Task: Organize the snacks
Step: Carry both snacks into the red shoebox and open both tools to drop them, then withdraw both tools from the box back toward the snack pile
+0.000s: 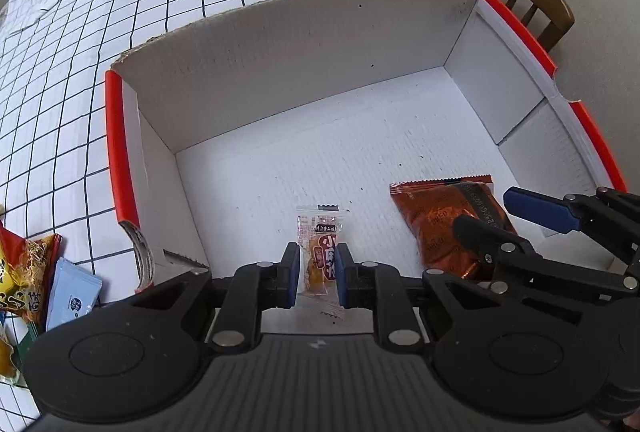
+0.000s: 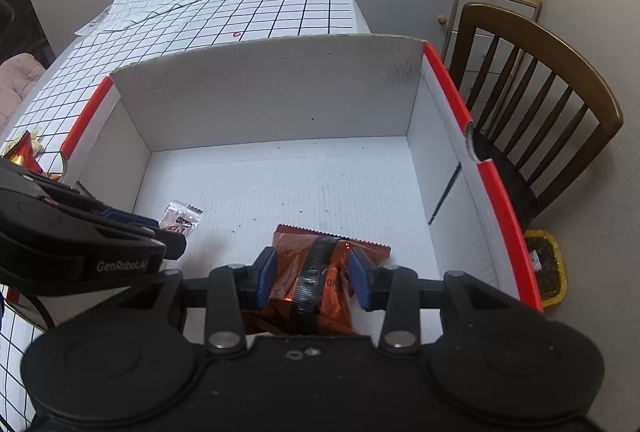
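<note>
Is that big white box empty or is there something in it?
Not empty: a small clear snack packet and an orange-brown snack bag are down inside the box.

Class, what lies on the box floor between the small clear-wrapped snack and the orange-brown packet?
Only bare white box floor separates the small snack from the orange-brown packet, shown in the left wrist view.

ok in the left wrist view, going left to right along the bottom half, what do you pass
snack pile on the tablecloth → box's red left rim → small clear packet in the left gripper → orange-brown packet → right gripper → box's red right rim
</note>
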Demonstrator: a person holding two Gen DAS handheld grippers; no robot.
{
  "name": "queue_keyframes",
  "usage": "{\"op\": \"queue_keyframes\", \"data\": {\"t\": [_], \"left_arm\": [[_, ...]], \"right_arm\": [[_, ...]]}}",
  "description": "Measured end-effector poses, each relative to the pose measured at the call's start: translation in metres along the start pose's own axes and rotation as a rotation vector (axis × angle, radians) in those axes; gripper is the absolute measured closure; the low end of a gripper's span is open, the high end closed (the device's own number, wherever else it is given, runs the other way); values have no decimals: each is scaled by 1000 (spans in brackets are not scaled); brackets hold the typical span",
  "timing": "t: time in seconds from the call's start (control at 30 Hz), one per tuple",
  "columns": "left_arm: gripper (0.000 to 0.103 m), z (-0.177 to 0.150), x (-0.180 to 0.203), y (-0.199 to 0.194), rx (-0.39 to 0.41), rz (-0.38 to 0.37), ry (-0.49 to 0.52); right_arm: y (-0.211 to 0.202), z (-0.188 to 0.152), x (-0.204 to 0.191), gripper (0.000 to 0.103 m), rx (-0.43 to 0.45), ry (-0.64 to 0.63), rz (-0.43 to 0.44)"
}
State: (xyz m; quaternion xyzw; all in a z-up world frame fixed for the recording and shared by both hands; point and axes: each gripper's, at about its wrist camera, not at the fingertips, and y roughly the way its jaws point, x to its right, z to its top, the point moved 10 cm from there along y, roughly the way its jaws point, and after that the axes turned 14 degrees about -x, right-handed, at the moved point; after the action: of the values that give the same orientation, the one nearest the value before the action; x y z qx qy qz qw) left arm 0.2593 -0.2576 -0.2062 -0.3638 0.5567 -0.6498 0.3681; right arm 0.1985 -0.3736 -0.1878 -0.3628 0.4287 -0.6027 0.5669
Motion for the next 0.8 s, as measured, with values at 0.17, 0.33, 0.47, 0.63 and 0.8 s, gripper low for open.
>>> {"op": "queue_keyframes", "data": {"t": [0.17,0.33,0.47,0.63,0.8], "left_arm": [[85,-5,-5,-10,2,-34,-17],[84,-10,-7,-26,28,-68,-28],[81,-15,-9,-40,51,-93,-29],[80,-23,-12,-61,91,-113,-20],[80,-34,-14,-84,136,-125,5]], "right_arm": [[-14,-3,0,55,24,6,16],[-31,-6,0,48,50,25,27],[-47,-10,-2,35,80,28,18],[-71,-13,-8,30,119,38,39],[-91,-19,-20,24,150,35,53]]}}
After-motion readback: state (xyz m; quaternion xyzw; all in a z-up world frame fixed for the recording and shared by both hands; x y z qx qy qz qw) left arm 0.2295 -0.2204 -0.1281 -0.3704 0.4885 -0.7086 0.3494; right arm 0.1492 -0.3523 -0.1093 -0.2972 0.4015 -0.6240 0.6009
